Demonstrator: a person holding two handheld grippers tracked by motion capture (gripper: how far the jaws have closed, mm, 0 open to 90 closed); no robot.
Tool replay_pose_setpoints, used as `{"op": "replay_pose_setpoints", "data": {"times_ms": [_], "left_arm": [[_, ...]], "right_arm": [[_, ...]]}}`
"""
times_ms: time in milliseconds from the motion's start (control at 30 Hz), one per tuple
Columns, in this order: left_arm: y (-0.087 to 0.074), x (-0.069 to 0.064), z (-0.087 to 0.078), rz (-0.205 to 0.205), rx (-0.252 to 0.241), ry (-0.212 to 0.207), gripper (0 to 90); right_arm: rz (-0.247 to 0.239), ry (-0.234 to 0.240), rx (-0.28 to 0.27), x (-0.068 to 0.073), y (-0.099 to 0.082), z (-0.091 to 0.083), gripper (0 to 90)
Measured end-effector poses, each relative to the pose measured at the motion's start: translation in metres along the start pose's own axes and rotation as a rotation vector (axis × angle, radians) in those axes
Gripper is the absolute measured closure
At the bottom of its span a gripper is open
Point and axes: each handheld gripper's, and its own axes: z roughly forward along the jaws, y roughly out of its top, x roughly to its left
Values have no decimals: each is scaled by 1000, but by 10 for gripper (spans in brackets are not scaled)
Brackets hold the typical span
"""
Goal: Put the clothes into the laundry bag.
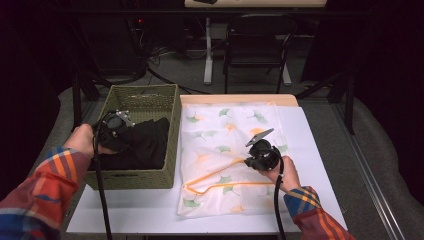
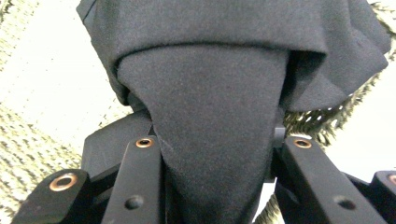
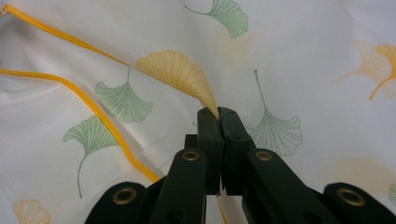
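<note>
The left claw (image 1: 116,126) is pinching a fold of the black garment (image 1: 142,142), its jaws pressed on a thick bunch of the cloth that fills the gap between them in the left gripper view. The garment hangs from this claw down into the woven basket (image 1: 141,97), which stands on the counter (image 1: 150,212) just beside the leaf-printed bag (image 1: 220,150). The rest of the cloth lies piled below and in front of the claw, inside the basket walls.

The right claw (image 1: 257,150) is pressed together on a pinch of the bag's thin fabric — the cloth rises to a small peak right at its tips (image 3: 217,114). The bag's orange-edged opening (image 3: 88,102) lies off to that claw's left.

The step in hand looks like pulling the garment out of the basket while the other claw holds the bag ready. The next move probably calls for lifting the garment clear of the basket's rim and carrying it across toward the opening — with the right claw raising its layer so the mouth gapes.
</note>
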Motion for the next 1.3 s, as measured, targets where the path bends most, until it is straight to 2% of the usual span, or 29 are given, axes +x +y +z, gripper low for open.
{"op": "replay_pose_setpoints", "data": {"times_ms": [267,433,533,833,1300], "left_arm": [[6,-5,-14,18,5,29,643],[10,-9,-22,21,26,30,643],[11,-11,-28,22,18,28,643],[14,-17,-43,28,28,61,642],[19,-32,-58,36,22,93,643]], "right_arm": [[0,1,1,0,0,0,893],[0,4,1,0,0,0,893],[1,3,1,0,0,0,893],[1,0,-1,0,0,-1,894],[1,0,1,1,1,0,894]]}}
